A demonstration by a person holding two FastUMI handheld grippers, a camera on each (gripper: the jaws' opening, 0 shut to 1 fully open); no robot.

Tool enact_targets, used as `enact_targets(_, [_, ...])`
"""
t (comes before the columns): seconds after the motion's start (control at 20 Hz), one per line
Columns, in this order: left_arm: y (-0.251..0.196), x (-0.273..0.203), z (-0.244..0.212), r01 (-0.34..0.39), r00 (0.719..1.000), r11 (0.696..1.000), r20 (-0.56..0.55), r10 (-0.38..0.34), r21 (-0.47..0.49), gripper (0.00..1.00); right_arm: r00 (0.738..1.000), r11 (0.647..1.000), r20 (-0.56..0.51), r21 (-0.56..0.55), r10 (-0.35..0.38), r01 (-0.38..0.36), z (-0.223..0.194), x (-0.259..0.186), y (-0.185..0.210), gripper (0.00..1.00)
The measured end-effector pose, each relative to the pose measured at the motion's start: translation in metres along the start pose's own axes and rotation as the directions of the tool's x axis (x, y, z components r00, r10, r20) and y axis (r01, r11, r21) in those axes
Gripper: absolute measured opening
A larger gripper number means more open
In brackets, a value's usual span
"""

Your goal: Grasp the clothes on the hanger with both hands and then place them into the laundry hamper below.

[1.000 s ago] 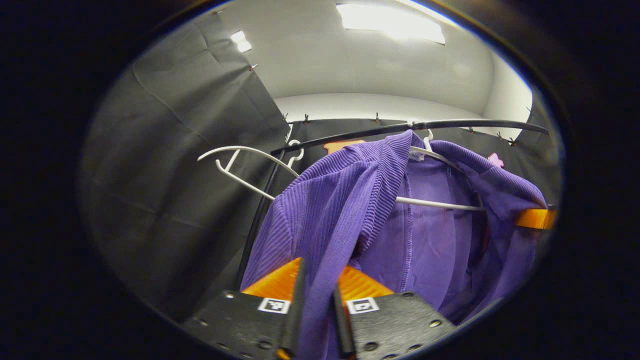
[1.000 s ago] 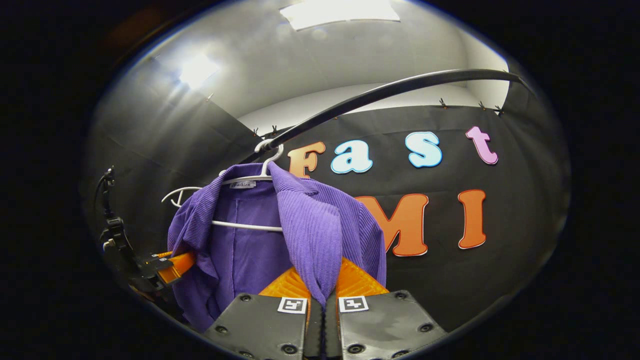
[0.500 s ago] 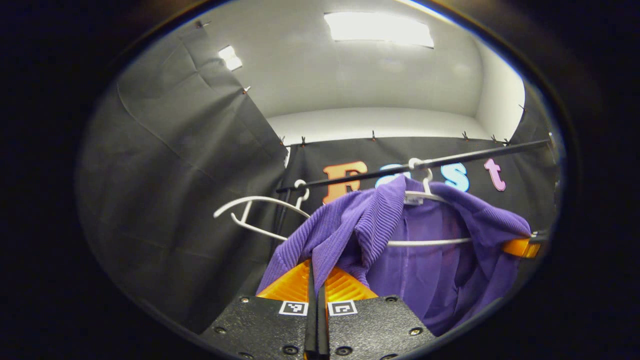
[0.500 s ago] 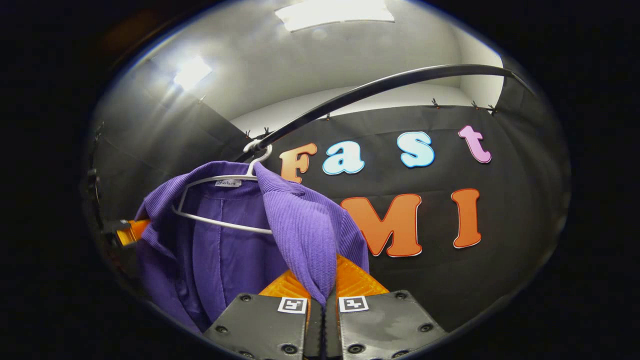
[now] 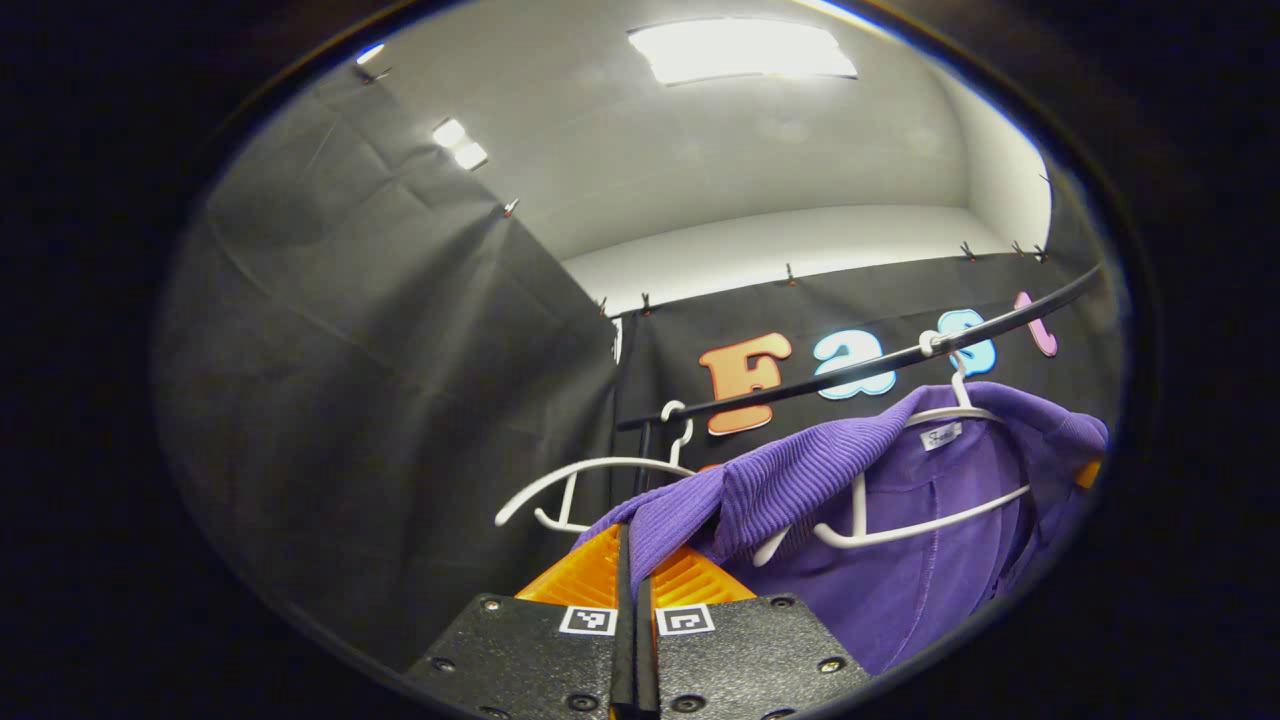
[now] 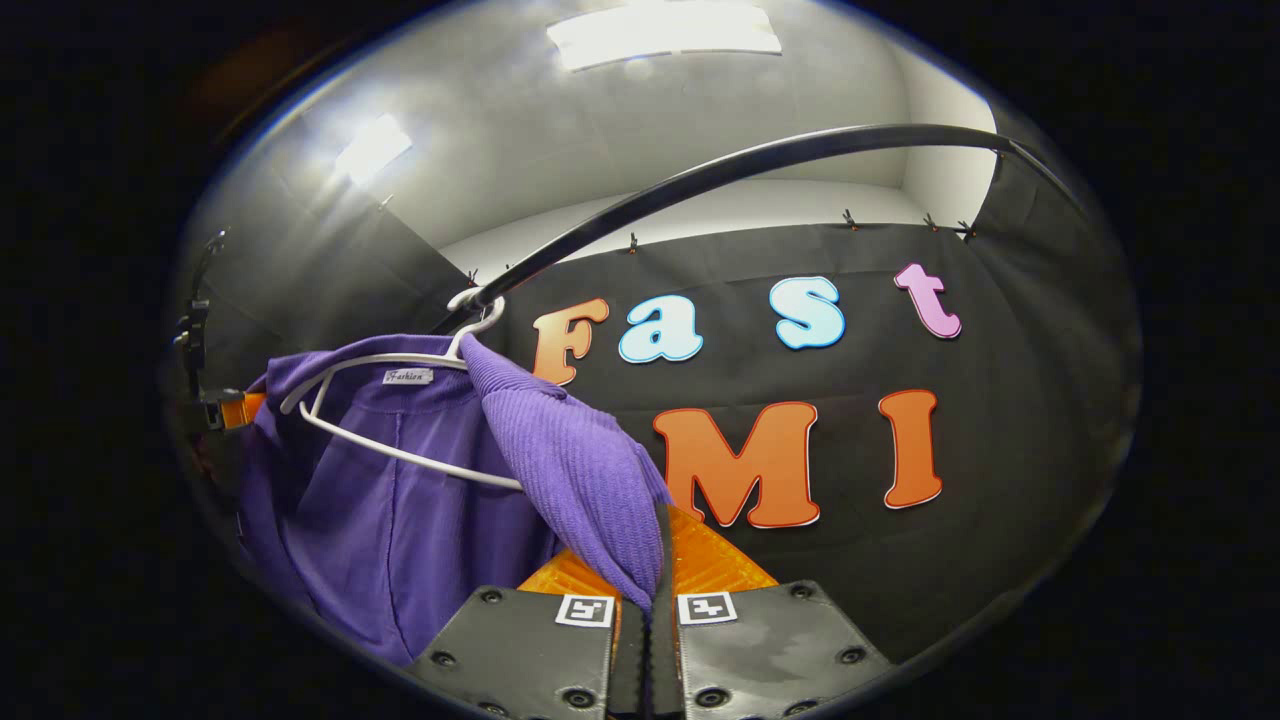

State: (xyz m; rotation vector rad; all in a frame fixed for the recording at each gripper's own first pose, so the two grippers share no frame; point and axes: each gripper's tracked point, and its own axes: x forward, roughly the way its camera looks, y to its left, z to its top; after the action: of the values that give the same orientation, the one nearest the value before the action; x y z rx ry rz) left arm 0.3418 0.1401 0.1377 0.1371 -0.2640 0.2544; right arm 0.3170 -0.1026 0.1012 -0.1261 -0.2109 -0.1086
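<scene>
Black cloth walls frame a dark rail where the ribbed purple cardigan (image 5: 900, 500) still drapes its white plastic hanger (image 5: 900, 525), each shoulder clamped by the left gripper (image 5: 629, 580) and right gripper (image 6: 655, 575), so a sideways tug could snag that hanger's hook.

left gripper view: low, close, facing up at the rail (image 5: 860, 368)
right gripper view: same, from the opposite side
shared: purple garment (image 5: 900, 520), white hanger (image 6: 400, 400)

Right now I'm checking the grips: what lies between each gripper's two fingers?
Purple cardigan cloth. In the left gripper view the left gripper pinches one front edge; in the right gripper view the right gripper pinches the other.
</scene>
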Motion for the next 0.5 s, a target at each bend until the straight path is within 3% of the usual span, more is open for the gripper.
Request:
enact_targets(0.05, [-0.002,0.002,-0.014,-0.001,0.999,1.0,-0.034,0.0,-0.029,0.01,1.0,1.0,0.006,-0.004,0.0,0.0,0.001,0.006,-0.002,0.1])
enact_targets(0.15, [-0.004,0.009,-0.025,-0.019,0.998,0.991,-0.057,0.011,-0.135,0.01,1.0,1.0,0.011,-0.005,-0.016,0.016,0.005,0.01,-0.007,0.06])
enact_targets(0.25, [0.001,0.015,-0.017,-0.039,0.998,0.968,-0.049,0.028,-0.249,0.01,0.999,0.996,0.021,0.081,-0.027,0.025,0.022,0.01,-0.013,0.1])
enact_targets(0.3, [0.004,0.021,-0.011,-0.049,0.998,0.962,-0.041,0.039,-0.268,0.01,0.998,0.99,0.04,0.134,-0.039,0.033,0.034,0.015,-0.022,0.06])
enact_targets(0.5, [0.003,0.04,0.0,-0.03,1.0,0.969,-0.012,0.028,-0.244,0.01,0.998,0.974,0.056,0.226,-0.037,0.024,0.057,0.053,-0.053,0.1])
